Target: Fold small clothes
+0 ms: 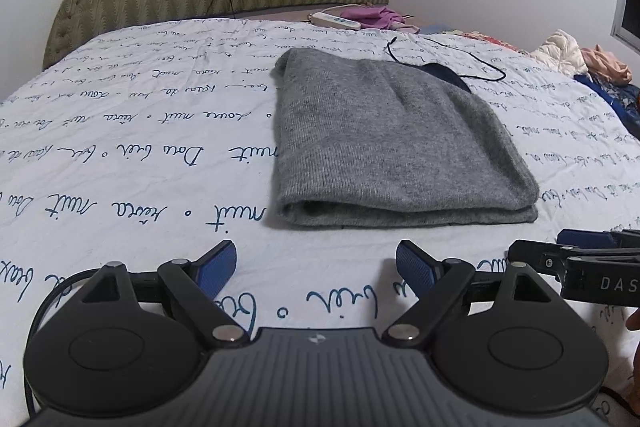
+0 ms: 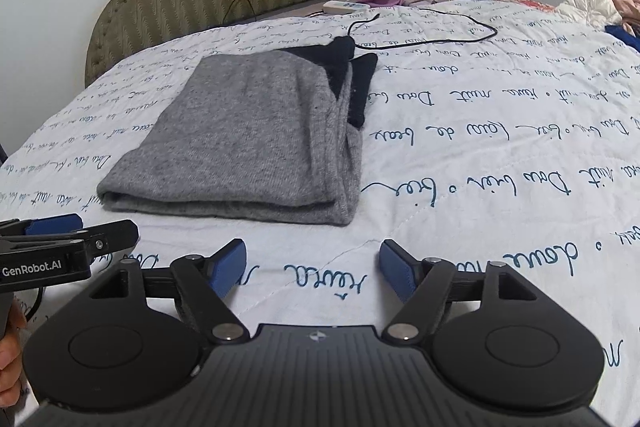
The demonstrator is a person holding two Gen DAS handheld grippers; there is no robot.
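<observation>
Gray sweater [image 1: 392, 143] folded on bed [image 1: 120, 147], just ahead of left hand-held gripper [image 1: 316, 267] and right hand-held gripper [image 2: 312, 267]. Both wide, holding nothing. Careless bump could mess fold.

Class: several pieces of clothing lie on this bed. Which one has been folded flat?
The grey knit garment in the middle of the bed. It lies as a neat layered rectangle, while the purple cloth by the headboard and the pile at the edge are crumpled.

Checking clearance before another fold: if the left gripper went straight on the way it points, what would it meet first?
Probably the white quilt with blue script, just short of the folded grey knitted garment. The left gripper points downward with open, empty fingers; depth is uncertain.
</observation>
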